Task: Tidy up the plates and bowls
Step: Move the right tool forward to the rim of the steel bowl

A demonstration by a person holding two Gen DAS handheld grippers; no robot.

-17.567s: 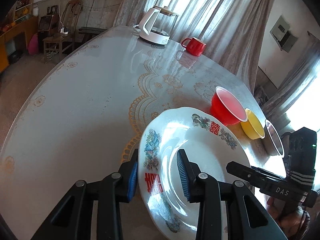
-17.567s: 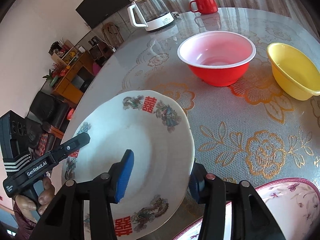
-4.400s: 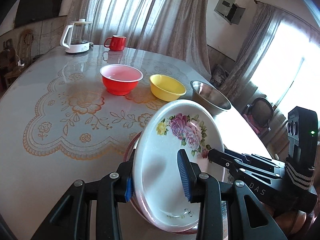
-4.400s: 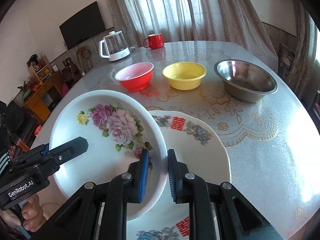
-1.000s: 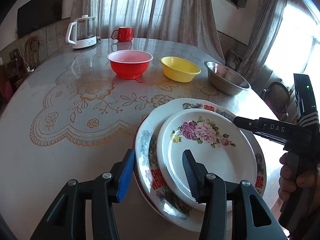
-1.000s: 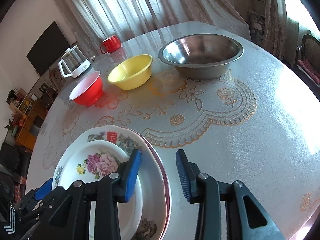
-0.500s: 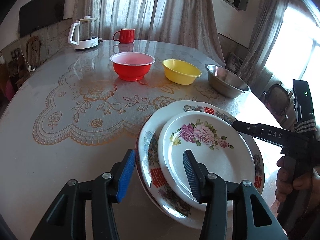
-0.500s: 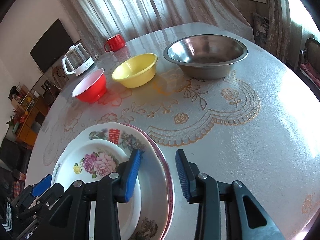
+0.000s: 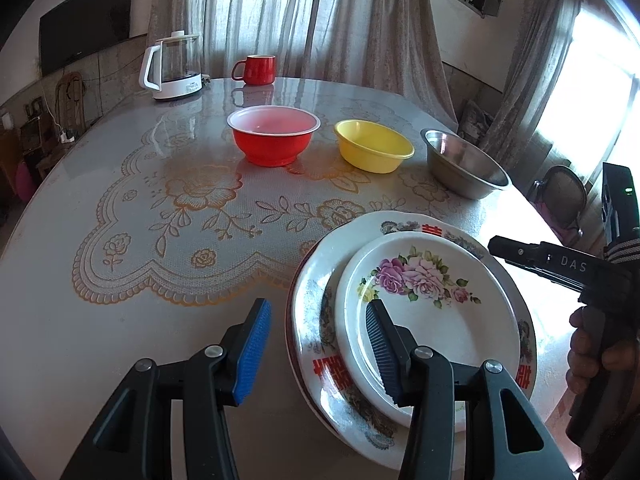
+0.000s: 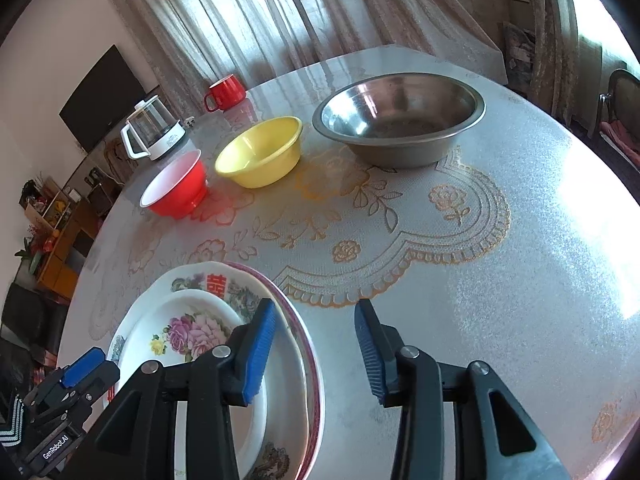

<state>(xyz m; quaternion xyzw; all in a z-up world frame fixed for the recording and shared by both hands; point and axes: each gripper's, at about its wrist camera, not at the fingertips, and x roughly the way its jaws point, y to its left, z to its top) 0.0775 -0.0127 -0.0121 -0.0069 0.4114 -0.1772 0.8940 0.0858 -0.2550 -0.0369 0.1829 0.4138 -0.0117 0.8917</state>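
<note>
Both grippers, left and right, have released the stacked plates, right jaws just widening, empty; steel bowl lies ahead, nearer the right.

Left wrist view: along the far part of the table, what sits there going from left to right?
Kettle → red mug → red bowl → yellow bowl → steel bowl.
</note>
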